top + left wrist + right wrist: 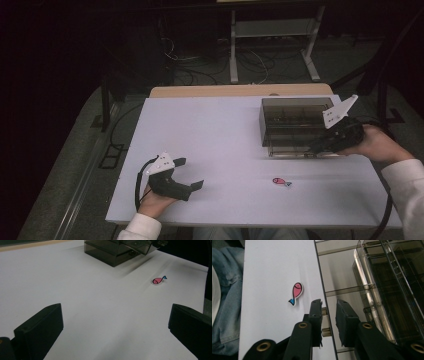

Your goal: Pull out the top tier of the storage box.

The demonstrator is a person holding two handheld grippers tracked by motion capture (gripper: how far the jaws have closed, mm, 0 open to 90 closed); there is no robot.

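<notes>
Right gripper [320,146]: at the near right corner of the smoky clear box [292,120]; in the right gripper view [329,312] its jaws stand close together either side of the box's thin front panel, at a small pale tab on that panel's edge. Whether the pads actually press the panel I cannot tell.
Box: a dark tinted acrylic case with inner dividers, sitting on the far right part of the white table [210,130]; in the left gripper view [117,251] its front panel appears swung a little outward.
Right hand [375,145]: wraps the gripper from the box's right side, white sleeve behind it.
Fish sticker [281,181]: small, pink with a blue tail, flat on the table in front of the box, apart from it [296,293] [158,280].
Left gripper [190,174]: well away from the box, at the near left of the table, jaws spread wide with bare table between them [115,330].
Left hand [155,200]: holds it from below, cable looping beside.
</notes>
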